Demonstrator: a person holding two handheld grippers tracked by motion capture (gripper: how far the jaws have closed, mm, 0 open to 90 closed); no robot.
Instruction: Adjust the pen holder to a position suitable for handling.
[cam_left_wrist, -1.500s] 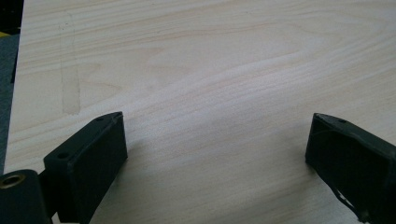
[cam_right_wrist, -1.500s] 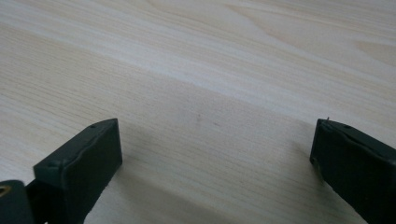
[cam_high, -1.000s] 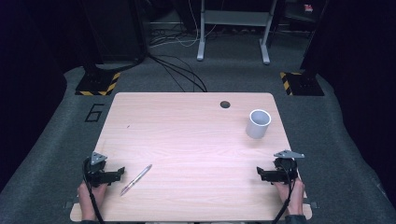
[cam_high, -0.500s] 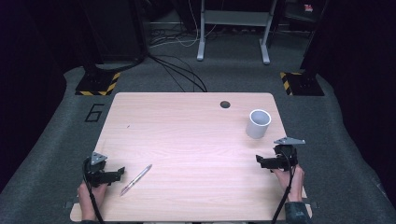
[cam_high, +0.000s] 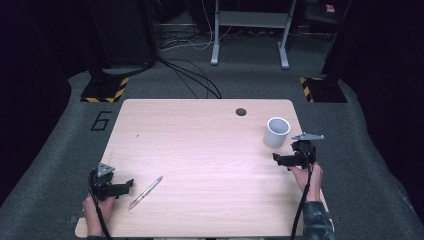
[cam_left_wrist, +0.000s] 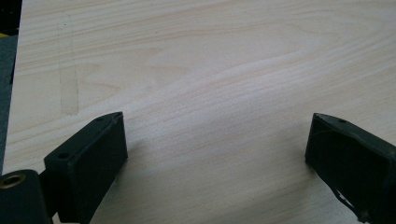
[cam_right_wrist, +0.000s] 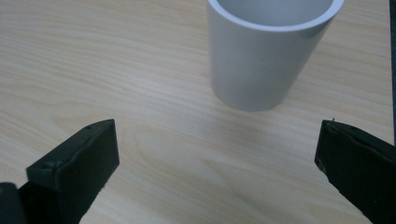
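With jaws spread wide and empty, the right gripper (cam_high: 281, 159) sits just beside the upright white cylindrical plastic cup (cam_high: 277, 132) and should straddle its wall squarely before closing gently.

Left gripper (cam_left_wrist: 215, 154): jaws spread wide, nothing between them. Bare light wood table (cam_left_wrist: 210, 70) beneath, faint rectangular mark at upper left, table edge at far left.
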